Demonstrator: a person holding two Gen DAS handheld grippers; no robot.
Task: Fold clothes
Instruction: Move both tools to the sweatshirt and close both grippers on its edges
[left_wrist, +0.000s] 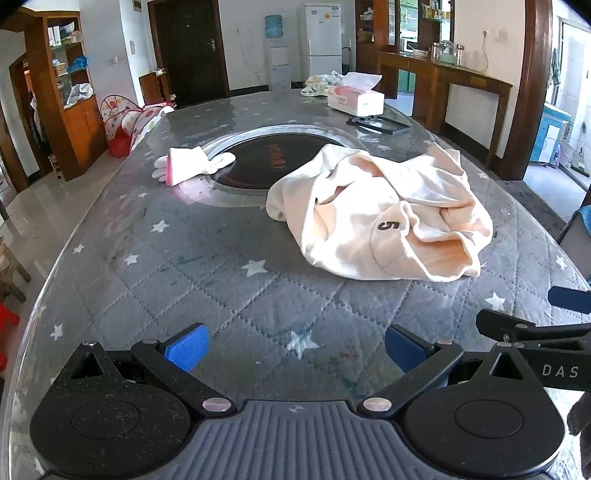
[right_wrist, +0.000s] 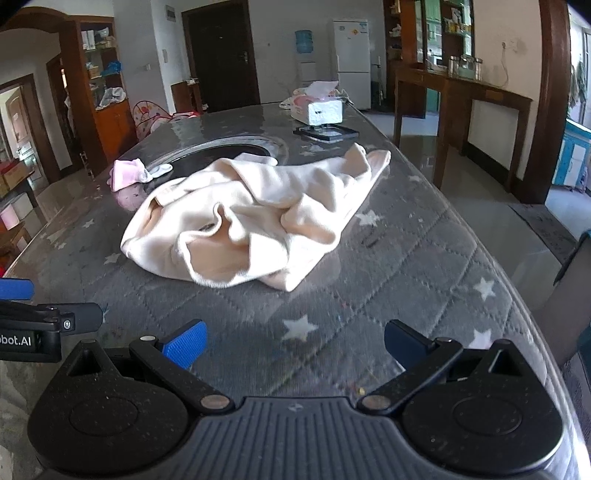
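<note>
A crumpled cream-and-peach garment (left_wrist: 384, 210) with a black "5" on it lies in a heap on the grey star-quilted table (left_wrist: 221, 280). In the right wrist view the same garment (right_wrist: 255, 218) is straight ahead. My left gripper (left_wrist: 295, 349) is open near the table's front edge, well short of the garment, with nothing between its blue pads (left_wrist: 186, 350). My right gripper (right_wrist: 293, 345) is also open and empty, hovering before the heap. Each gripper shows at the edge of the other's view.
A small white-and-pink garment (left_wrist: 188, 166) lies by the round inset hob (left_wrist: 273, 162). A tissue box (left_wrist: 354, 98), a black frame (left_wrist: 378, 123) and more small clothes (left_wrist: 321, 83) sit at the far end. A wooden side table (right_wrist: 461, 99) stands right of the table.
</note>
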